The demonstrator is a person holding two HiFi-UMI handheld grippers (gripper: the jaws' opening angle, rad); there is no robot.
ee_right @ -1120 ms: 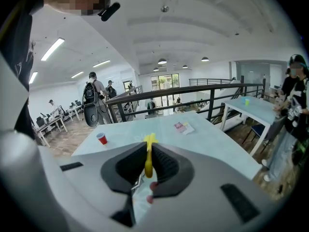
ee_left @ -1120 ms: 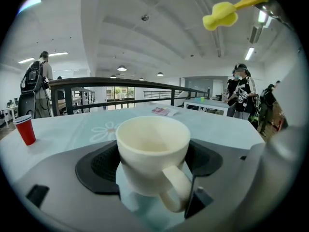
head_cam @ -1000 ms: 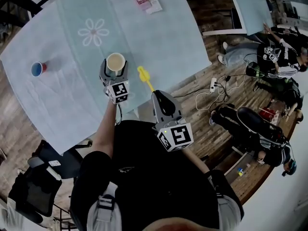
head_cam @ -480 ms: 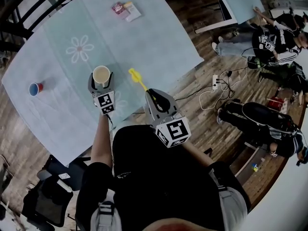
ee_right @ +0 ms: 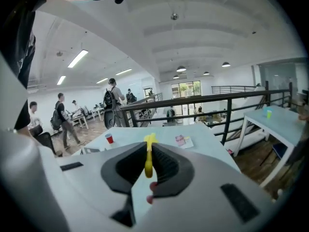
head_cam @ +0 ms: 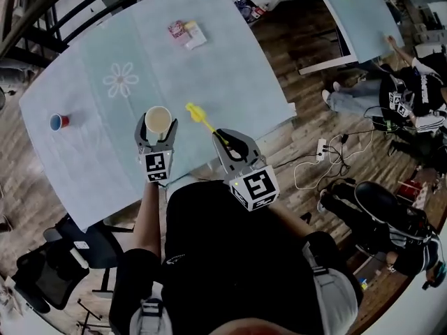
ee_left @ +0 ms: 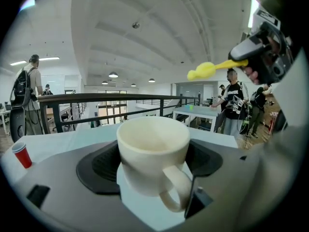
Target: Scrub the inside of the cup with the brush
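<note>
The left tool [head_cam: 157, 122] was clenched on the cup [ee_left: 153, 149], its two pads pressed against the cup's sides. The cup was cream, stood upright with its mouth up, and its handle faced back toward the tool's camera. From the head view it sat over the near part of the pale blue bench [head_cam: 230, 68], close to the front edge. No view settled whether its base touched the cloth.

The right tool [ee_right: 147, 166] was grasping the brush [ee_right: 148, 153], a thin yellow one, with the jaws closed on the handle and the head sticking out past the tips. In the head view the brush lay to the right of the cup, near it but apart, with its head pointing toward the bench's middle. The left gripper view showed the head higher than the cup's rim and off to its right, not inside.

Farther out on the bench were a small red cup [head_cam: 59, 121] at the left, a flower print [head_cam: 120, 79] beyond the cream cup, and some packets [head_cam: 186, 33] near the far edge.
</note>
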